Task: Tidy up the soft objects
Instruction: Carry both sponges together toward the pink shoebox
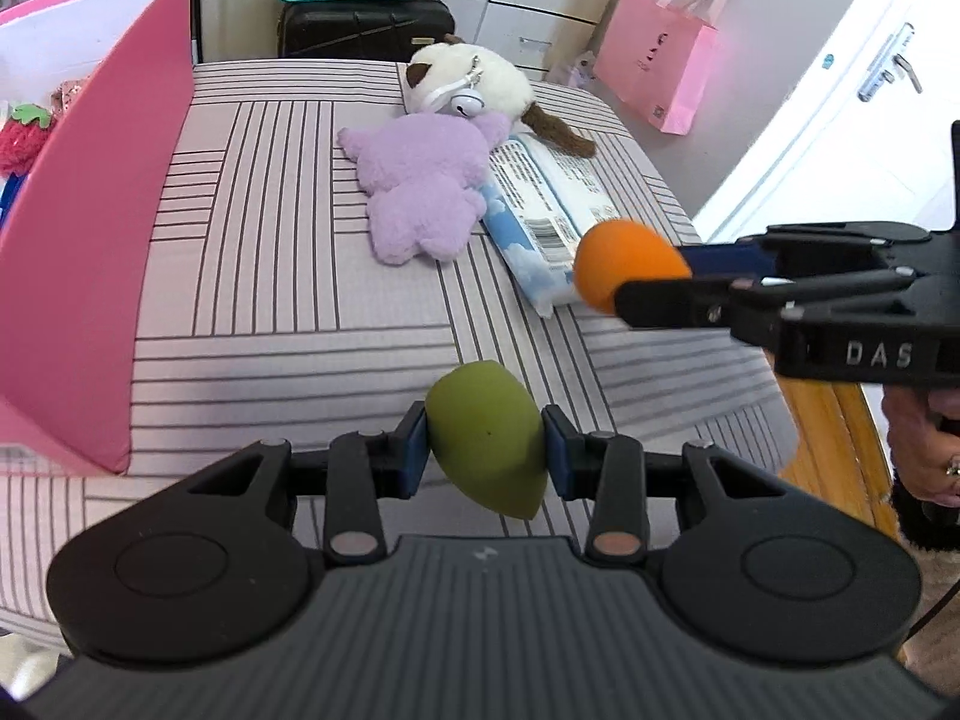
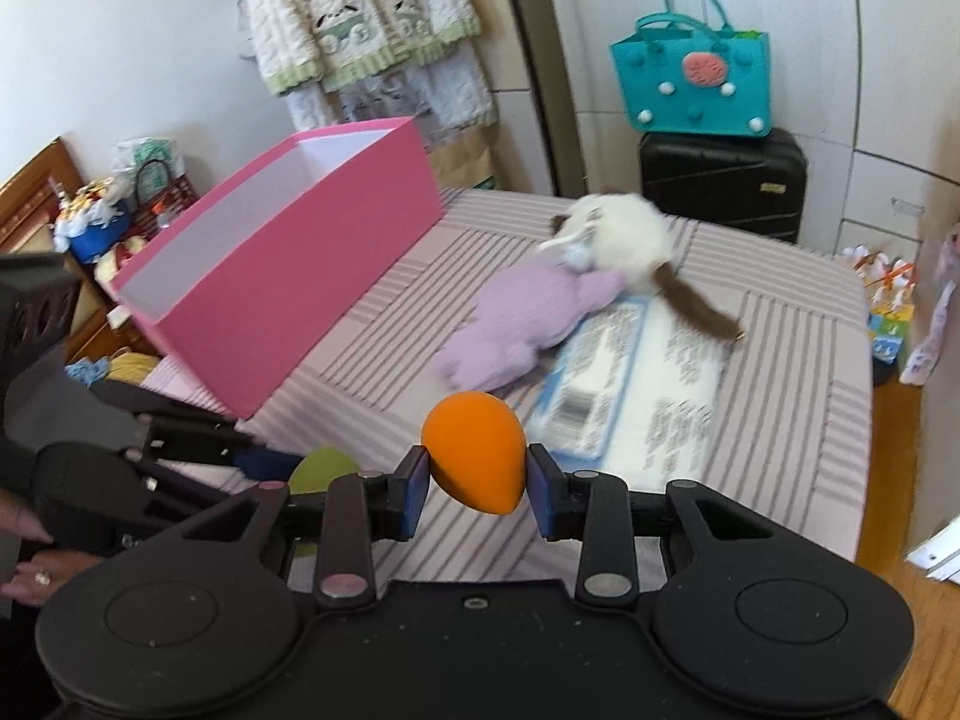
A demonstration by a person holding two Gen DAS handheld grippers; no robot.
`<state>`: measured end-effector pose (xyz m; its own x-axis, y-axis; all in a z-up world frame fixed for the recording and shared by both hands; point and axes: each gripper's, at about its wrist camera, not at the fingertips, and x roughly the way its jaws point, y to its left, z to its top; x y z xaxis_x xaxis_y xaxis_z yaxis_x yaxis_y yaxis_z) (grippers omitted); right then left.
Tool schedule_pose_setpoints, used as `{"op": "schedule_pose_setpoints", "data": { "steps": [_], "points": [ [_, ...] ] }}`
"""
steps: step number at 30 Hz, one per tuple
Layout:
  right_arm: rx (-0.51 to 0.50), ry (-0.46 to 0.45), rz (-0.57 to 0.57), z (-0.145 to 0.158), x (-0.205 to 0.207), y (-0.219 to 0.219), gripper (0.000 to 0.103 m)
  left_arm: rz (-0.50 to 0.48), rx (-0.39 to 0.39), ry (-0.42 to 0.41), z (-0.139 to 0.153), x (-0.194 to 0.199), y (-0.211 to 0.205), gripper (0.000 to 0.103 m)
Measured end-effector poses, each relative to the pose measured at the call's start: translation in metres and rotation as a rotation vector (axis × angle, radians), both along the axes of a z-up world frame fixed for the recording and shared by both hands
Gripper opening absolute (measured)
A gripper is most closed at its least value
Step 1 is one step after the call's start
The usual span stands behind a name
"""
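Note:
My left gripper [image 1: 485, 447] is shut on a green egg-shaped sponge [image 1: 487, 435], held above the striped bed [image 1: 270, 276]. My right gripper [image 2: 477, 480] is shut on an orange egg-shaped sponge [image 2: 474, 450]; it also shows in the left wrist view [image 1: 624, 267], coming in from the right. An open pink box [image 2: 288, 264] stands on the bed's left side [image 1: 90, 252]. A purple plush [image 1: 420, 180] and a white and brown plush cat [image 1: 474, 81] lie at the bed's far part, beside a blue-white wipes pack [image 1: 540, 210].
A black suitcase [image 1: 360, 30] with a teal bag [image 2: 690, 90] on it stands behind the bed. A pink paper bag [image 1: 654, 60] hangs at the right wall. A red strawberry plush [image 1: 24, 132] shows at the box's left. Wooden floor lies right of the bed.

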<state>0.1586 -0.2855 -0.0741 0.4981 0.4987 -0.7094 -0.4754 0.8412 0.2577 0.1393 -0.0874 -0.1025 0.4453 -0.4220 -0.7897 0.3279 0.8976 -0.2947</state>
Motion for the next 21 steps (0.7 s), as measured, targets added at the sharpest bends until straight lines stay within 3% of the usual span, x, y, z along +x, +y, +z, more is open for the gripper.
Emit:
{"op": "schedule_pose_setpoints", "data": {
  "steps": [11,21],
  "points": [
    [0.014,0.049,0.068,0.020,-0.037,0.027,0.040,-0.072,-0.024,0.085,0.030,-0.028,0.031,0.038],
    [0.020,0.029,0.162,0.059,-0.060,0.054,0.040,-0.096,-0.002,0.061,0.071,-0.053,0.067,0.038]
  ]
}}
